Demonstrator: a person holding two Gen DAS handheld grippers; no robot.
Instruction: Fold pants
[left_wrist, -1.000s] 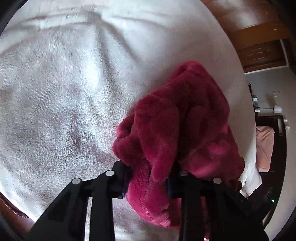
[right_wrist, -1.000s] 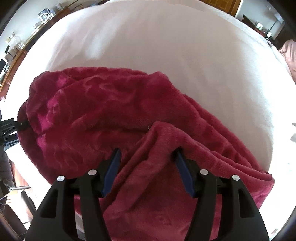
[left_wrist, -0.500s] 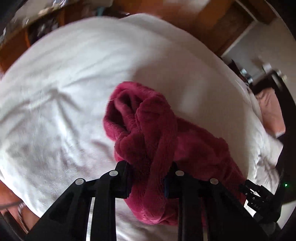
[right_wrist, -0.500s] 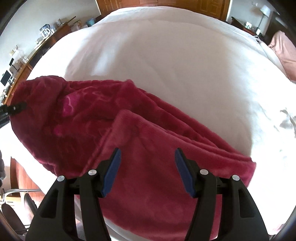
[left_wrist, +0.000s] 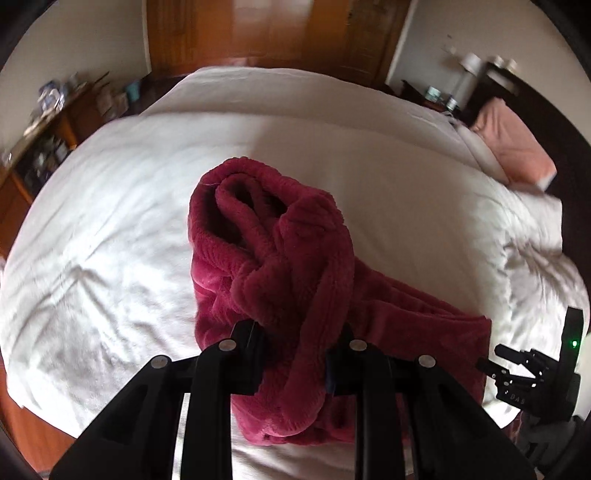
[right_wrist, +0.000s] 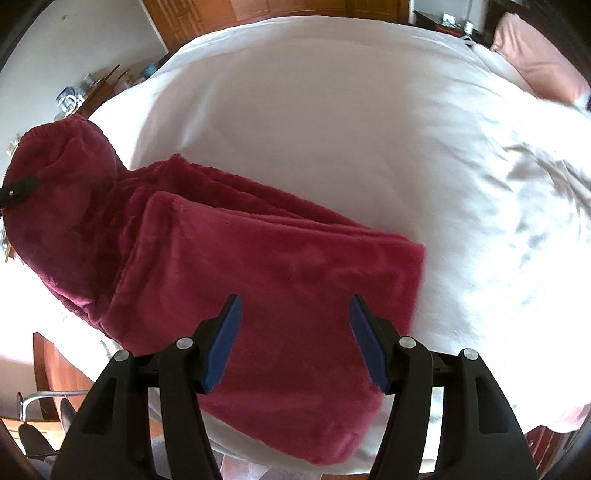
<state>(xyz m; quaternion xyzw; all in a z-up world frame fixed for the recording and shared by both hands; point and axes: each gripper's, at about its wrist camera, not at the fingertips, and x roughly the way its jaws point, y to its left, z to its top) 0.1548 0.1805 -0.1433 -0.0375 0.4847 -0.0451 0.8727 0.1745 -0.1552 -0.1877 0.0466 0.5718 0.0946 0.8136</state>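
Note:
Dark red fleece pants (left_wrist: 273, 236) lie on a white bed (left_wrist: 110, 221). My left gripper (left_wrist: 295, 332) is shut on a thick bunch of their waist end, lifted off the cover. In the right wrist view the pants (right_wrist: 277, 258) stretch from that raised bunch at the left down to a flat, doubled leg end near the bed's front edge. My right gripper (right_wrist: 295, 301) hangs open above that leg end, blue pads apart, nothing pinched. The left gripper's fingertip (right_wrist: 18, 188) shows at the bunch. The right gripper (left_wrist: 517, 369) appears beside the leg end.
A pink pillow (left_wrist: 513, 147) lies at the bed's far right corner. A cluttered wooden desk (left_wrist: 48, 122) stands along the left wall, a nightstand with a lamp (left_wrist: 469, 74) at the back right. A chair (right_wrist: 37, 406) stands off the bed's near-left corner.
My left gripper rose and rolled, carrying the bunched waist upward. My right gripper slid toward the leg ends; fabric heaped between its fingers now lies flat beneath them.

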